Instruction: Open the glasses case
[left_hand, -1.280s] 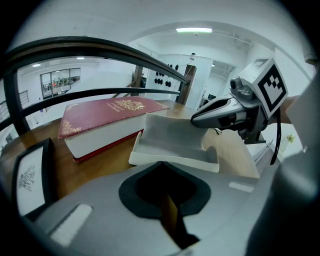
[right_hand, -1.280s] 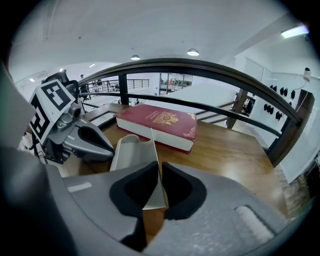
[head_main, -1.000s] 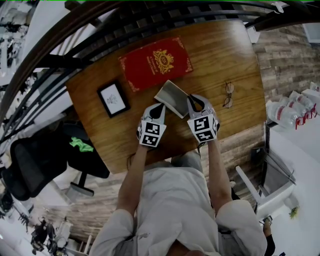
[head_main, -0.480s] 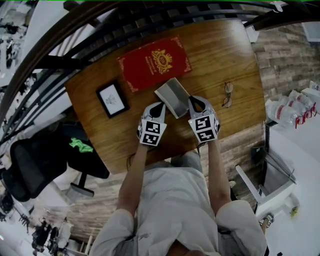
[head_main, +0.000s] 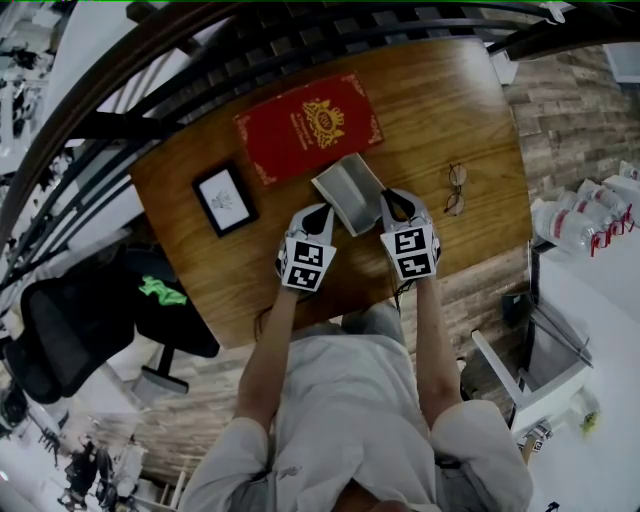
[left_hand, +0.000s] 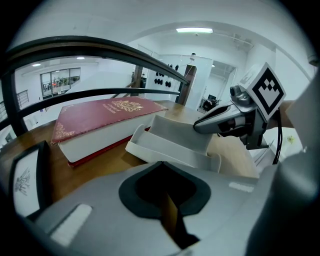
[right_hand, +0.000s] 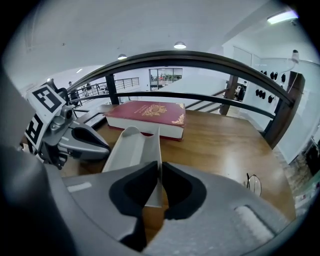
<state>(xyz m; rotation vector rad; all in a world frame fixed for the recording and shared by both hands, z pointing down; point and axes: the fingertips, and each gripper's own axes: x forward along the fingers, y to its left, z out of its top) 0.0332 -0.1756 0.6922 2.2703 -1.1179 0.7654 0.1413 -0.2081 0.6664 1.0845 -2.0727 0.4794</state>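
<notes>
1. Right gripper (right_hand: 160, 167): jaws a sliver apart and opening, with the thin raised lid edge of the glasses case (right_hand: 131, 146) between the pads, touching them. The grip looks meant to hold the lid up.
2. Left gripper (left_hand: 161, 164): jaws together, nothing between. The case tray sits just at its 12 o'clock; it is probably bracing the base.
3. The case stands open on the table (head_main: 450, 100), between both tips.
4. Red book (head_main: 308, 125) at the case's 11 o'clock: gold crest, lettering unreadable.
5. Spectacles (head_main: 457, 190) at 3 o'clock, small framed picture (head_main: 226, 198) at 9 o'clock. No brand readable.

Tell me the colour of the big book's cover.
Red with gold ornament; book shows best in head view.
</notes>
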